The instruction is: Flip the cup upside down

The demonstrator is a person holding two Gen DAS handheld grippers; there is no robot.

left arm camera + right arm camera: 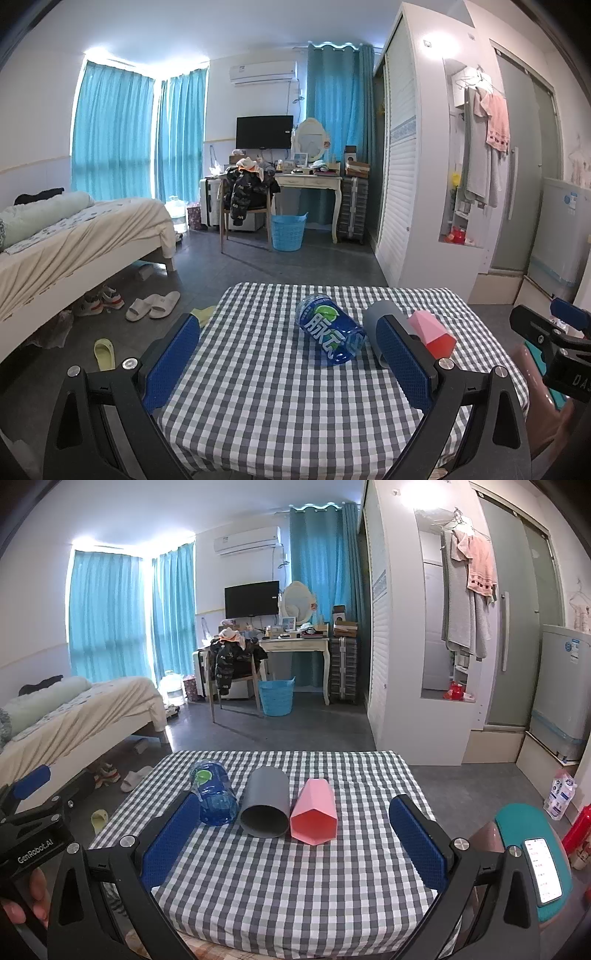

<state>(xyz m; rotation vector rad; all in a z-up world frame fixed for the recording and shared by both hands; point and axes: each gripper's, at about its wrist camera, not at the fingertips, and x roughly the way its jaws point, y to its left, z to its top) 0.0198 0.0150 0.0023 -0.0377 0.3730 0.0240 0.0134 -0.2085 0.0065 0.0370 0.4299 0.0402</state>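
Note:
Three cups lie on their sides in a row on the checked table (277, 878), mouths toward me: a clear blue printed cup (214, 797), a grey cup (265, 803) and a pink hexagonal cup (314, 812). My right gripper (295, 842) stands open just short of them, nothing between its fingers. In the left wrist view the blue cup (330, 328) lies ahead, while the grey cup (376, 314) and pink cup (432, 332) sit partly behind the right finger. My left gripper (291, 358) is open and empty, to the left of the row.
The table (258, 398) has free cloth in front of the cups. A bed (74, 236), slippers (153, 304) and a yellow slipper (104, 352) lie on the floor at left. A teal stool with a phone (543, 867) stands at the right. A wardrobe (399, 664) rises beyond.

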